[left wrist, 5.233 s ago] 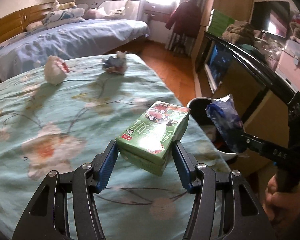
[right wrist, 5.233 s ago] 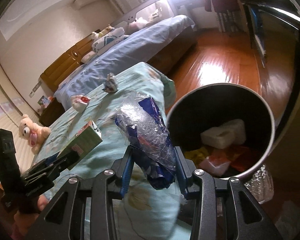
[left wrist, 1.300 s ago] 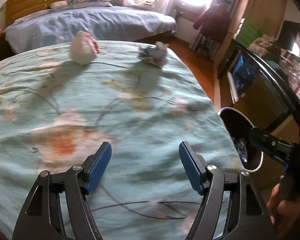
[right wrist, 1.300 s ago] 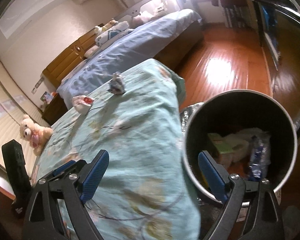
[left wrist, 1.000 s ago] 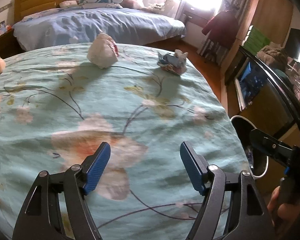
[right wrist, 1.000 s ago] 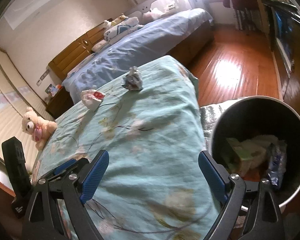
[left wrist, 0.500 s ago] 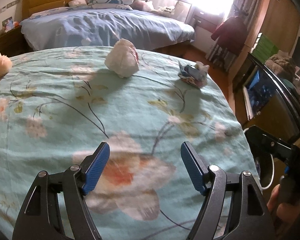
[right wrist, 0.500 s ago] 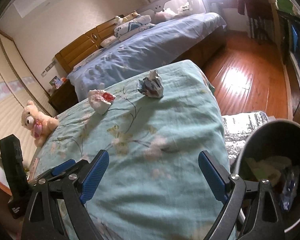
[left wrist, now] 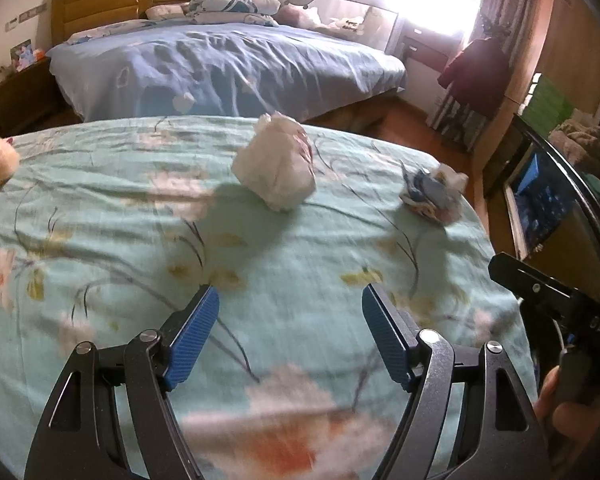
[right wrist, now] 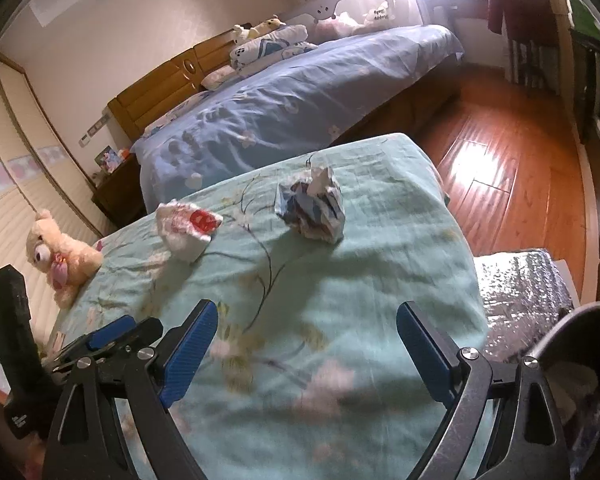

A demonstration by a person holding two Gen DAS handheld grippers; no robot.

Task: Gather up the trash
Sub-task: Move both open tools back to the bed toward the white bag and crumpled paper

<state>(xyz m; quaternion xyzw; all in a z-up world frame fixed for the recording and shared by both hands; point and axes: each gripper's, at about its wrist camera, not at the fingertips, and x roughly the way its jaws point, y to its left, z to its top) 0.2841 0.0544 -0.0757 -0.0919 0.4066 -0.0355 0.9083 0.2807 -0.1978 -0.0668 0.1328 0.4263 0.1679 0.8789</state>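
Two pieces of trash lie on the teal floral bedspread [left wrist: 300, 264]. A crumpled white wrapper with a red mark [left wrist: 275, 173] [right wrist: 186, 229] lies ahead of my left gripper [left wrist: 290, 316], which is open and empty above the bedspread. A crumpled blue and white wrapper [left wrist: 434, 197] [right wrist: 313, 209] lies near the bed's far right corner, ahead of my right gripper [right wrist: 306, 330], also open and empty. The round trash bin [right wrist: 576, 344] shows only as a rim at the right edge of the right wrist view.
A cream teddy bear [right wrist: 60, 258] sits at the bedspread's left edge. A second bed with blue sheets [left wrist: 220, 64] stands beyond. A dark TV stand [left wrist: 556, 216] lines the right side. Wooden floor [right wrist: 512, 184] lies between the beds and the stand.
Both grippers let the green box and the blue plastic go into the bin, then swung away from it over the bed. Both wrappers are now nearer and larger in view.
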